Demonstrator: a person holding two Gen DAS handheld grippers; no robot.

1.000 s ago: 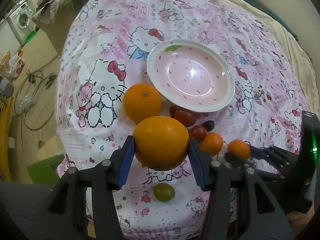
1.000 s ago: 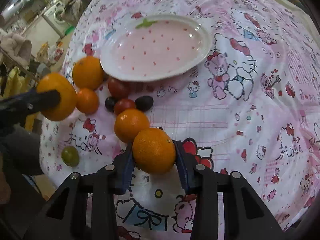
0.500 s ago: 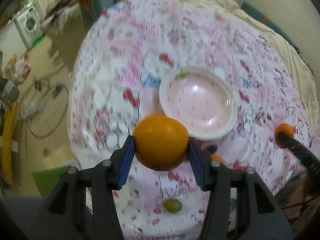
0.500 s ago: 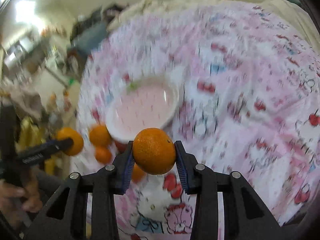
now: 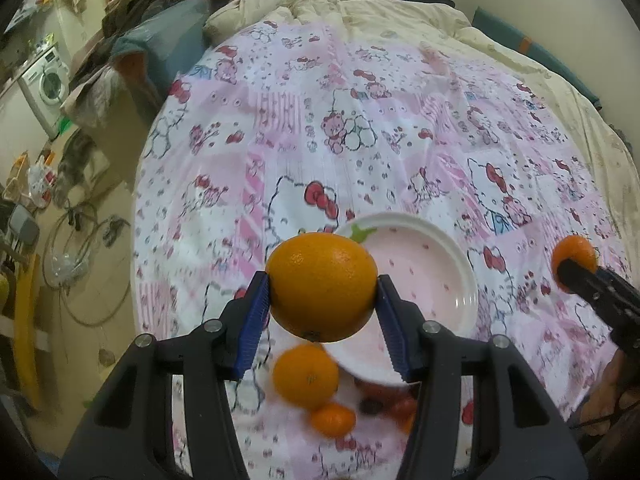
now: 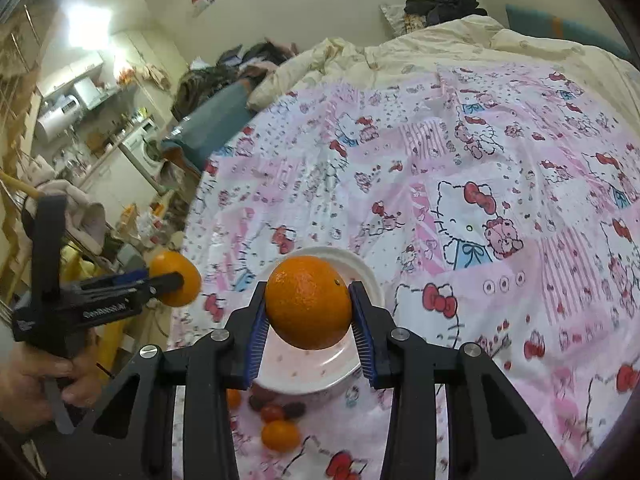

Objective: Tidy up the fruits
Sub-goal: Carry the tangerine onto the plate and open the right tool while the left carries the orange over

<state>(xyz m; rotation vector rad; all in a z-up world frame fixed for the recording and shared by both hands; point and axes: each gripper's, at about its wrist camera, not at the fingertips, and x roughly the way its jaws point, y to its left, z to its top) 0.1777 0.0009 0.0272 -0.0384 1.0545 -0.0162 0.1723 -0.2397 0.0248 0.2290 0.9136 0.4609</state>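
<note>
My left gripper (image 5: 322,294) is shut on a large orange (image 5: 322,286) and holds it in the air over the near left rim of the pink-and-white plate (image 5: 432,276). My right gripper (image 6: 308,307) is shut on a smaller orange (image 6: 308,302), held above the same plate (image 6: 320,376). Each gripper shows in the other's view, the left one (image 6: 176,279) and the right one (image 5: 576,268). On the cloth near the plate lie another orange (image 5: 306,376), a small mandarin (image 5: 333,419) and small dark and red fruits (image 6: 280,410). The plate holds no fruit.
The fruit and plate lie on a Hello Kitty cloth (image 5: 360,140) spread over a bed. A cream duvet (image 6: 460,40) lies behind it. The bed's left edge drops to a cluttered floor with a washing machine (image 5: 46,84).
Both grippers have lifted their oranges well up off the cloth and pulled back. The plate and loose fruit now sit lower and smaller in both views.
</note>
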